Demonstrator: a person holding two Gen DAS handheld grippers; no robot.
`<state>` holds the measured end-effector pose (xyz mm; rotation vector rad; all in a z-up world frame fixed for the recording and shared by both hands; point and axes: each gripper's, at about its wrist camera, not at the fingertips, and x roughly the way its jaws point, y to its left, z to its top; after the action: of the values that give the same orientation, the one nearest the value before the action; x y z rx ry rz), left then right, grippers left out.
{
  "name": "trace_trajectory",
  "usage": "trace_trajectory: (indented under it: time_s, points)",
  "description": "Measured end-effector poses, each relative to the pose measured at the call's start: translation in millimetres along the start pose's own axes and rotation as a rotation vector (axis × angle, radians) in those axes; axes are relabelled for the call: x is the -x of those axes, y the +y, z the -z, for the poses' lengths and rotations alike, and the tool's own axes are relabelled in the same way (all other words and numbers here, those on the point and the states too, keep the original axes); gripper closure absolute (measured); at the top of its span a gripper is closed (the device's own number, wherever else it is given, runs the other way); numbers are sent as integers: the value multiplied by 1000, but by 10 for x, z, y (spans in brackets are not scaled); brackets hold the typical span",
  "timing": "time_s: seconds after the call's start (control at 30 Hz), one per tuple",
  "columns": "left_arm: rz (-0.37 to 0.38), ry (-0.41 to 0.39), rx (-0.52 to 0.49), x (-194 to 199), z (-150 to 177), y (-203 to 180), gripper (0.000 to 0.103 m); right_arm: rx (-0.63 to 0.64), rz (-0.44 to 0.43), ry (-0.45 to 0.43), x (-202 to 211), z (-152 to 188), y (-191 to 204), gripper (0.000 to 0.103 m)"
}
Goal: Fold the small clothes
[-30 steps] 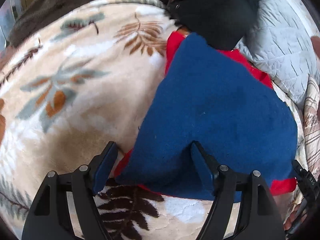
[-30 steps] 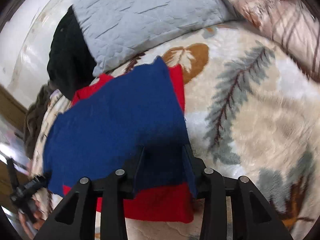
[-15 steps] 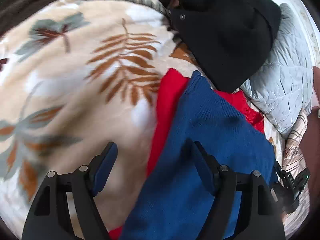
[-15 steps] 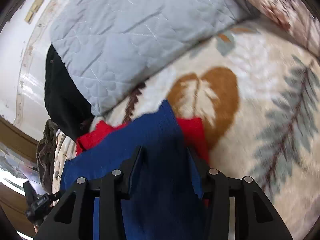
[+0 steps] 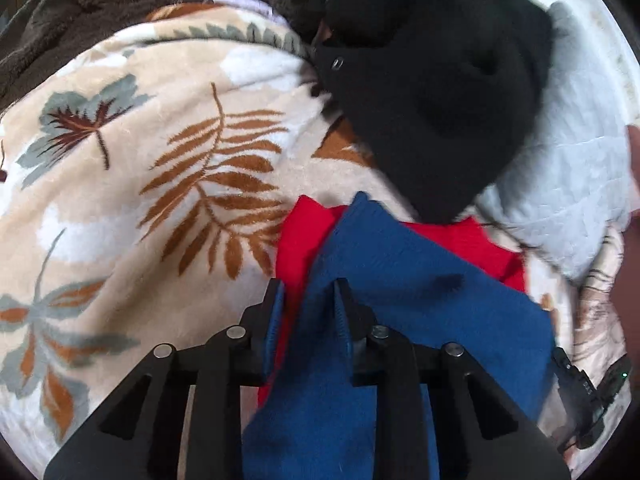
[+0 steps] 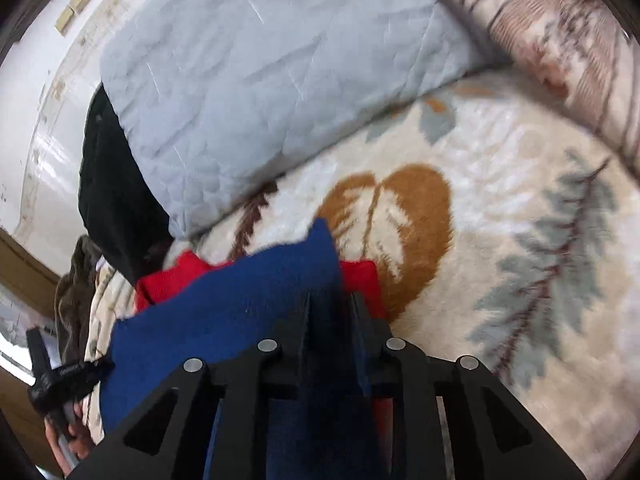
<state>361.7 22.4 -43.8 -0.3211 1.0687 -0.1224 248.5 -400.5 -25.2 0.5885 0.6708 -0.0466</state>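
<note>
A blue knit cloth (image 5: 420, 300) lies over a red cloth (image 5: 300, 236) on the leaf-print blanket (image 5: 140, 160). My left gripper (image 5: 308, 292) stands at their left edge with its jaws closing; red and blue fabric fill the narrow gap and touch both pads. In the right wrist view the blue cloth (image 6: 240, 312) runs up between the fingers of my right gripper (image 6: 332, 304), which is shut on its right edge. The red cloth (image 6: 176, 280) shows behind and beside it. The grip points themselves are hidden by the fingers.
A black garment (image 5: 432, 100) lies just beyond the cloths against a grey quilted pillow (image 6: 260, 80). A brown fleece (image 5: 100, 8) borders the blanket's far side. A striped patterned pillow (image 6: 560, 40) sits at the far right. A hand (image 6: 64, 440) shows at the lower left.
The left jaws went from wide apart to narrow around the cloth's left edge. Both grippers travelled forward toward the black garment and pillow. The right jaws narrowed on the blue cloth.
</note>
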Motion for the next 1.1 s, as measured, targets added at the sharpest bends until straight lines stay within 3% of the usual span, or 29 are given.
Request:
trace_trajectory:
  time_s: [0.03, 0.07, 0.13, 0.2, 0.23, 0.27, 0.3, 0.47, 0.5, 0.57, 0.6, 0.7, 0.83, 0.97, 1.1]
  points:
    - [39, -2, -7, 87, 53, -5, 75, 22, -18, -17, 55, 22, 54, 81]
    - [52, -7, -14, 140, 110, -17, 63, 43, -24, -27, 81, 56, 98, 81]
    - [29, -16, -37, 151, 203, -72, 51, 83, -7, -8, 20, 149, 166, 81]
    - [-40, 16, -84, 22, 296, -166, 51, 108, 59, 110, -231, 249, 158, 81]
    - [-85, 44, -109, -62, 347, -202, 49, 113, 63, 99, -245, 296, 136, 82]
    - [-132, 38, -142, -105, 392, -243, 42, 110, 65, 82, -181, 295, 154, 82]
    - [-153, 21, -155, -81, 421, -263, 42, 103, 73, 94, -139, 292, 162, 81]
    - [-95, 45, -142, 180, 642, -199, 40, 150, 72, 73, 245, 452, 228, 75]
    - [-95, 44, -142, 216, 724, -183, 38, 163, 92, 89, 243, 555, 210, 68]
    - [-128, 49, -137, 204, 879, -107, 28, 192, 144, 151, 161, 697, 172, 66]
    - [-126, 58, -126, 206, 911, -71, 26, 217, 162, 124, 194, 742, 201, 66]
    - [-43, 79, -27, 328, 994, 112, 27, 235, 202, 94, 340, 792, 367, 63]
    - [52, 67, 84, 529, 1038, 440, 27, 314, 126, 71, 446, 988, 773, 62]
    - [63, 101, 135, 576, 850, 691, 27, 467, 19, 110, 352, 1386, 1407, 57]
    - [-93, 77, 79, 643, 748, 794, 27, 678, -84, 180, 181, 1838, 2088, 51]
